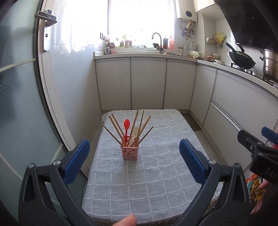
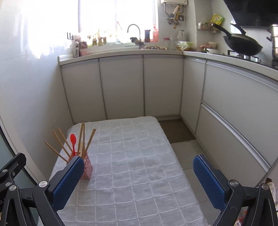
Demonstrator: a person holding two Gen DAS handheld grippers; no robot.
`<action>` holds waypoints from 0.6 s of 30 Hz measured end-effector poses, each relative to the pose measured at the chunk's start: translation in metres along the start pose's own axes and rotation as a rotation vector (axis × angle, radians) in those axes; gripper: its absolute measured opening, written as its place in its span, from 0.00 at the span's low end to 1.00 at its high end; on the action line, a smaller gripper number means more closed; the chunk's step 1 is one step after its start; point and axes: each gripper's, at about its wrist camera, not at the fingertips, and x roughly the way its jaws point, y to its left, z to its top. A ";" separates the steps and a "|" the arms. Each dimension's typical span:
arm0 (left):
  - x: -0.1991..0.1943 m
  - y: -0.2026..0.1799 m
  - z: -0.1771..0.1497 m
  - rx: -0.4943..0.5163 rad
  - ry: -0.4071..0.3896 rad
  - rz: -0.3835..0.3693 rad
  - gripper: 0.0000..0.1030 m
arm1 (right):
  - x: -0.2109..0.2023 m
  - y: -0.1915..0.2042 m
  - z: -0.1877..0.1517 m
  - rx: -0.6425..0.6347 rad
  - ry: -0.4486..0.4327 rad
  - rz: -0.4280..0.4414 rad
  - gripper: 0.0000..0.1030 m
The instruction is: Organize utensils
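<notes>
Ahead of the left gripper, between its wide-apart, empty fingers, a pink holder stands on the grey checked tablecloth, holding chopsticks, a red spoon and a pale one, hard to make out. The right gripper gapes empty too, its left finger hiding part of the holder.

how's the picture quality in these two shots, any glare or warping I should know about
Left wrist view: the window is blown out white, cabinets bow from fisheye, holder sharp. Right wrist view: same window glare, washed-out wall, curved cabinet lines, tablecloth clear.
</notes>
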 end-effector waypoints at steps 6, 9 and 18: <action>-0.003 -0.009 -0.004 0.023 0.010 -0.007 0.99 | -0.001 0.008 -0.004 -0.034 -0.004 0.007 1.00; -0.003 -0.011 -0.004 0.027 0.008 -0.007 0.99 | -0.004 0.008 -0.005 -0.033 -0.012 0.013 1.00; -0.007 -0.009 -0.004 0.018 -0.002 0.004 0.99 | -0.006 0.009 -0.005 -0.034 -0.022 0.006 1.00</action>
